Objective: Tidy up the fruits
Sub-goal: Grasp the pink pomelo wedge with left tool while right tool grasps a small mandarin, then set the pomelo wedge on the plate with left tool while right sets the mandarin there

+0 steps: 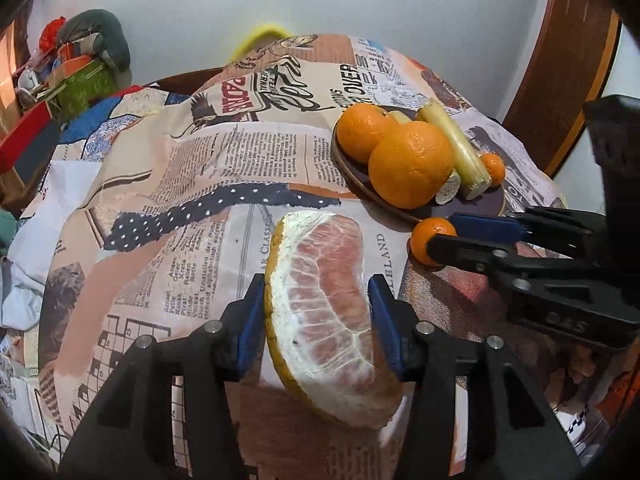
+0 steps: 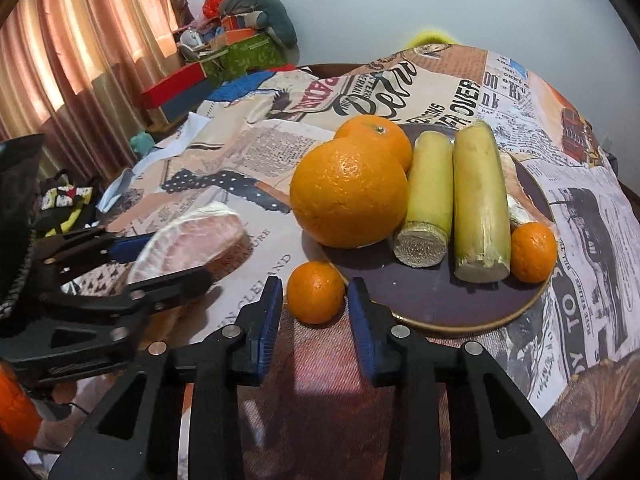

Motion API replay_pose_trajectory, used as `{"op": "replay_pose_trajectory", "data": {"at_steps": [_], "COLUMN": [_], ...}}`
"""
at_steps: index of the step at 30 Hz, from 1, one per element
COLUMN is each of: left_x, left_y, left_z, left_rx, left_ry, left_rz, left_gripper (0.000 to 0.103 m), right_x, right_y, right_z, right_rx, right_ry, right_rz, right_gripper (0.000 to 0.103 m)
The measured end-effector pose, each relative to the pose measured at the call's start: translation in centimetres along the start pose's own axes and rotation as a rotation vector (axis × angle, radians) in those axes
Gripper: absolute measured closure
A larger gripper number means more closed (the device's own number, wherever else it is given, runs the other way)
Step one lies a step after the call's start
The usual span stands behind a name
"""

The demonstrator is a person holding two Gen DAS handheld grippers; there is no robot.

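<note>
A peeled pomelo wedge (image 1: 324, 280) with pink flesh and yellow rind lies on the newspaper-print cloth, and my left gripper (image 1: 316, 284) is shut on it, a blue pad against each side. In the right wrist view the same left gripper (image 2: 180, 258) is at the left. My right gripper (image 2: 316, 284) is shut on a small mandarin (image 2: 316, 294) just in front of the dark plate (image 2: 432, 300). The plate holds two large oranges (image 2: 348, 192), two pale yellow-green cane pieces (image 2: 480, 200) and another small mandarin (image 2: 534, 252).
The round table's cloth (image 1: 192, 184) falls away at the left and near edges. Boxes and soft clutter (image 2: 236, 48) are stacked beyond the far left edge, beside a curtain (image 2: 72, 40). A curved wooden frame (image 1: 568, 64) stands behind the plate at the right.
</note>
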State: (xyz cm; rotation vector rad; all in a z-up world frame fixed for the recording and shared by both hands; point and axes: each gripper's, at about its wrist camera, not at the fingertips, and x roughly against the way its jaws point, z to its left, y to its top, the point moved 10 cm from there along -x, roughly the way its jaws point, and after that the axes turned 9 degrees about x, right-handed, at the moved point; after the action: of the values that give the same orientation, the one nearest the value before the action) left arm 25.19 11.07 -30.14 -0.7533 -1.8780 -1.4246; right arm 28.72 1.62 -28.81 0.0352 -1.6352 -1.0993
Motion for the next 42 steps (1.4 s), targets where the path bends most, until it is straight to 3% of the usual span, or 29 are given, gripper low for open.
{"op": "replay_pose_trajectory", "data": {"at_steps": [16, 30, 42], "left_x": [1.4, 3.1, 2.0], "left_y": [0.9, 6.2, 10.8], "left_z": [-1.1, -6.2, -10.2], "left_rx": [0.019, -0.009, -0.025], "left_ry": [-0.03, -0.097, -0.158], "left_rz": [-0.027, -0.122, -0.165], "left_gripper": [0.053, 0.053, 0.053], "right_x": [1.6, 7.0, 8.4], "right_y": [0.7, 1.6, 2.1], "right_z": [0.2, -5.9, -10.7], "right_rx": [0.026, -0.049, -0.097], "right_ry": [-0.016, -0.11, -0.172], "right_rz": [-0.055, -0.171, -0.222], "right_gripper": [0.077, 0.077, 0.077]}}
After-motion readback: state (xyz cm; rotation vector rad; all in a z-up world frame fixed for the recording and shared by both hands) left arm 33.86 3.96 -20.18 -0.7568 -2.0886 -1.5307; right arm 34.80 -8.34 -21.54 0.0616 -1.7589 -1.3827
